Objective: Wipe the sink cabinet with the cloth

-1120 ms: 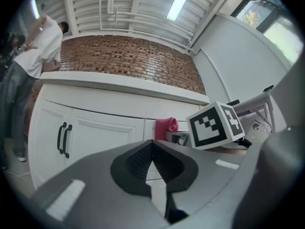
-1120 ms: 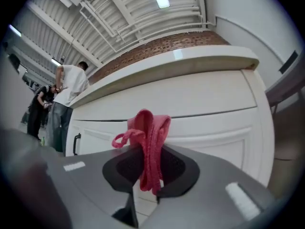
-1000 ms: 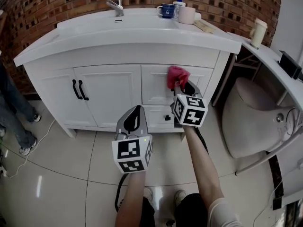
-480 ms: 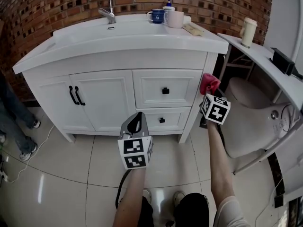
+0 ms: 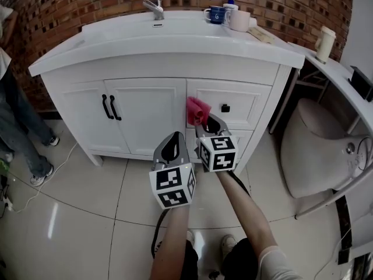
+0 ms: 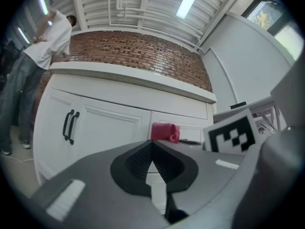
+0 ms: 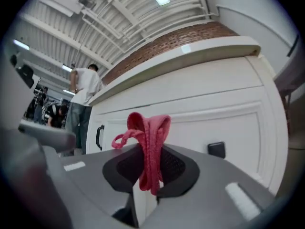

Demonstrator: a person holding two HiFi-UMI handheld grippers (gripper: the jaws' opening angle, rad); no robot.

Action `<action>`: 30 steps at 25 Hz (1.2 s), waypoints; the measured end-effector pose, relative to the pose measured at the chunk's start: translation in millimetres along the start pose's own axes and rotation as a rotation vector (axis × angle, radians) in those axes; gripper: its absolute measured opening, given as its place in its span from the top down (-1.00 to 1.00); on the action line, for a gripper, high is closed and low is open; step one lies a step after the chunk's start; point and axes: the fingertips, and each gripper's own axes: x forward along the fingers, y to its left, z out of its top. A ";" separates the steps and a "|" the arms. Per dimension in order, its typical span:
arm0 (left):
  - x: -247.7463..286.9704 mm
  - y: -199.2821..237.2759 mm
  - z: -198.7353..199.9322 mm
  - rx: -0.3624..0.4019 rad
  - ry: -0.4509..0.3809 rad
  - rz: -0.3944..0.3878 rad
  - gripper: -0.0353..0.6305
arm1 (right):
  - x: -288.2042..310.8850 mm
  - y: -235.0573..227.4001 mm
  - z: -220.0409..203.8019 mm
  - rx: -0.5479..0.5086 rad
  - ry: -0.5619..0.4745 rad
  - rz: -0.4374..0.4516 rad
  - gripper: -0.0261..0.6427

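The white sink cabinet (image 5: 145,107) stands against a brick wall, with two doors on the left and two drawers on the right. My right gripper (image 5: 203,122) is shut on a bunched red cloth (image 5: 196,110) and holds it against the upper drawer's left end. From the right gripper view the cloth (image 7: 148,142) sticks up between the jaws of the right gripper (image 7: 150,175), in front of the drawer front (image 7: 209,128). My left gripper (image 5: 171,147) is shut with nothing in it and hangs lower, short of the cabinet (image 6: 114,123). The left gripper view shows its jaws (image 6: 153,163) meeting and the cloth (image 6: 165,132) beyond them.
A tap (image 5: 154,3), mugs (image 5: 218,14) and a soap bottle stand on the countertop. A toilet (image 5: 315,144) and a side shelf with a cup (image 5: 324,44) are at the right. A person's legs (image 5: 17,127) stand at the left. Black door handles (image 5: 111,107) jut out.
My right gripper swept the cloth from the upper drawer out to the cabinet's right corner, then back left to the drawer's left end. The left gripper stayed low and shut.
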 end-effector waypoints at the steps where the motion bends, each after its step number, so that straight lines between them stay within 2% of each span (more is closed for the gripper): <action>1: -1.9 5.3 1.8 -0.008 -0.006 0.011 0.85 | 8.8 11.0 -10.7 -0.030 0.026 0.011 0.73; 3: -2.0 14.0 5.9 -0.012 -0.016 0.021 0.85 | 21.2 17.6 -26.3 -0.064 0.071 0.007 0.73; 5: -0.3 19.6 8.4 -0.005 -0.019 0.027 0.85 | 23.3 4.4 -32.2 -0.081 0.093 -0.037 0.73; 11: 3.6 15.7 8.3 -0.009 -0.014 0.011 0.85 | -8.4 -79.0 -25.0 -0.007 0.079 -0.235 0.73; 16: 7.7 -8.9 -3.1 -0.010 0.012 -0.028 0.85 | -35.7 -107.6 -26.9 -0.059 0.094 -0.265 0.73; 21: 19.4 -45.7 -19.8 0.050 0.045 -0.095 0.85 | -61.2 -172.4 -31.1 0.041 0.087 -0.419 0.73; 24: 27.5 -55.2 -32.9 0.086 0.080 -0.108 0.85 | -83.3 -211.8 -29.3 0.081 0.075 -0.488 0.73; 27: 30.9 -53.5 -38.0 0.071 0.095 -0.096 0.85 | -102.3 -239.3 -29.3 0.091 0.074 -0.558 0.73; 30: 29.6 -56.1 -33.8 0.039 0.078 -0.091 0.85 | -122.1 -262.6 -31.6 0.149 0.068 -0.632 0.73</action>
